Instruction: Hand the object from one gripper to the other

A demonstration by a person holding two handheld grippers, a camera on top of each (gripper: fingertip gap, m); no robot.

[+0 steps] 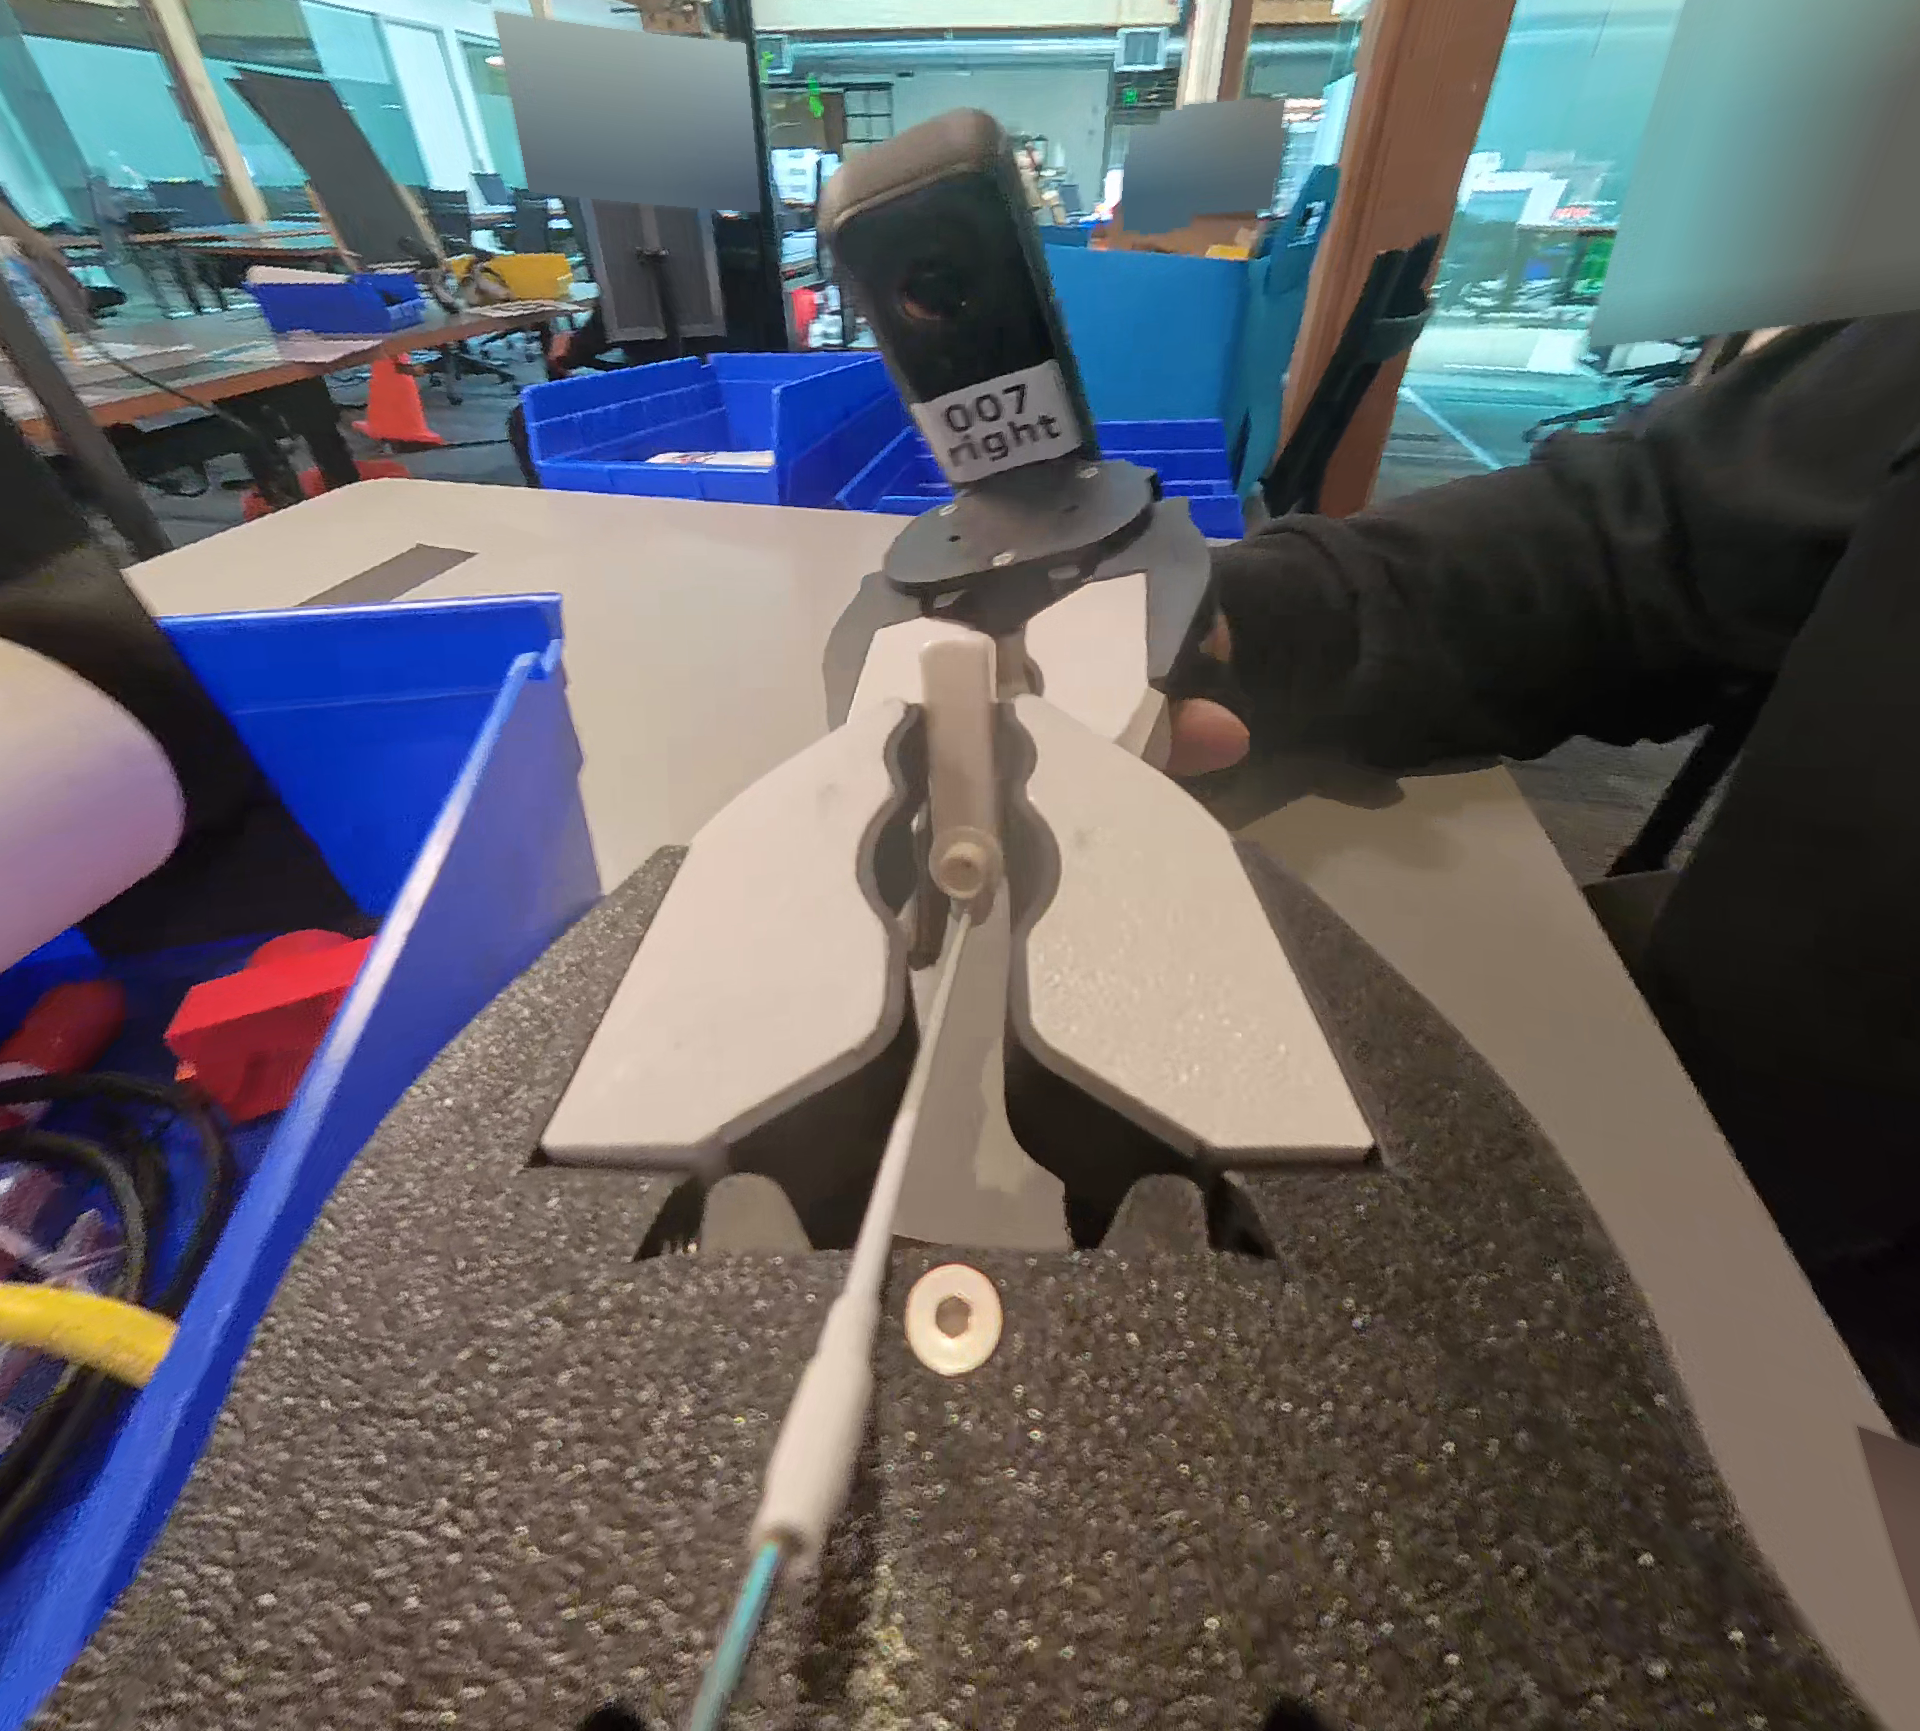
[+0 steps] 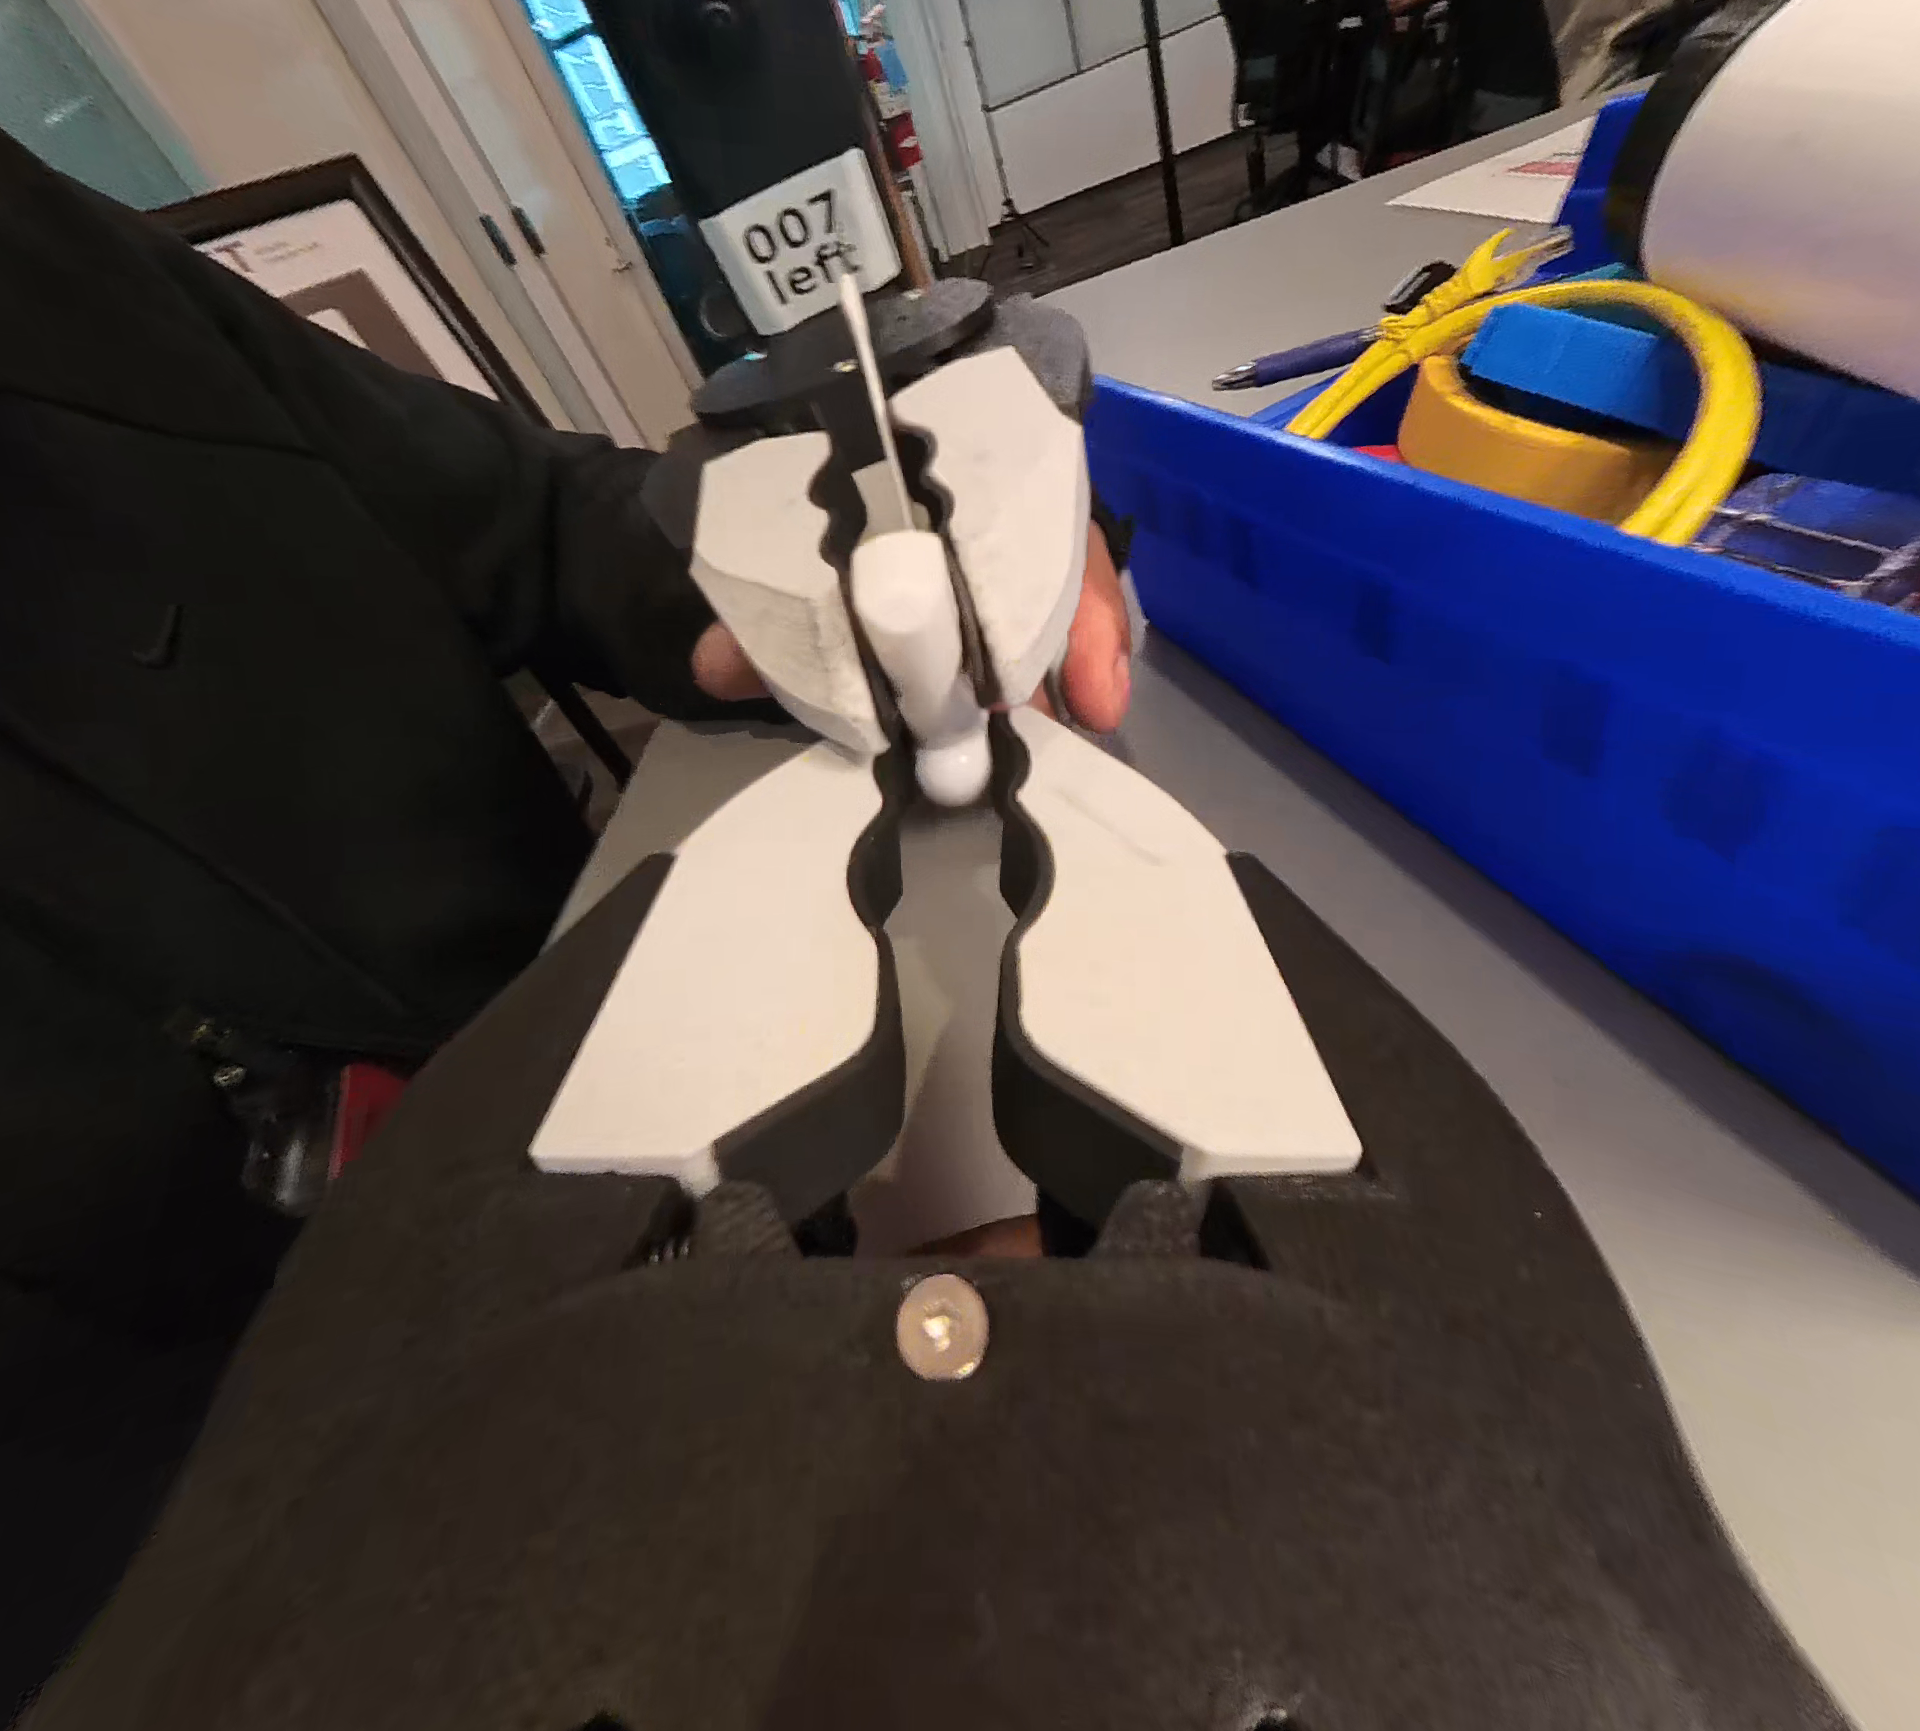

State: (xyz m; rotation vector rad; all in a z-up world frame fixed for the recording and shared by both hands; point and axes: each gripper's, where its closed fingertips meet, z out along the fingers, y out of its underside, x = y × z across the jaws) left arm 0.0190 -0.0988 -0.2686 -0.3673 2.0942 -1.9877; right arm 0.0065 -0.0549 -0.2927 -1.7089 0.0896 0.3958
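Note:
The object is a white tool with a cylindrical handle (image 1: 954,736), a ball end (image 2: 951,772) and a thin rod (image 1: 904,1162) that runs back over my left gripper's body. My left gripper (image 1: 961,736) is shut on the handle; it also shows in the right wrist view (image 2: 925,705), facing the camera. My right gripper (image 2: 951,746) meets it head-on. Its jaws stand narrowly apart on either side of the ball end, and a thin gap shows on each side. In the left wrist view my right gripper (image 1: 997,663) is mostly hidden behind my left fingers.
A blue bin (image 2: 1455,601) stands on the grey table (image 2: 1351,902) beside both grippers. It holds a yellow cable (image 2: 1673,331), a yellow tape roll (image 2: 1507,445) and red blocks (image 1: 270,1027). A large white rounded thing (image 2: 1818,154) sits over the bin. A person's black sleeve (image 1: 1507,601) holds each gripper. My hands' fingertips stand some 4 cm from each other.

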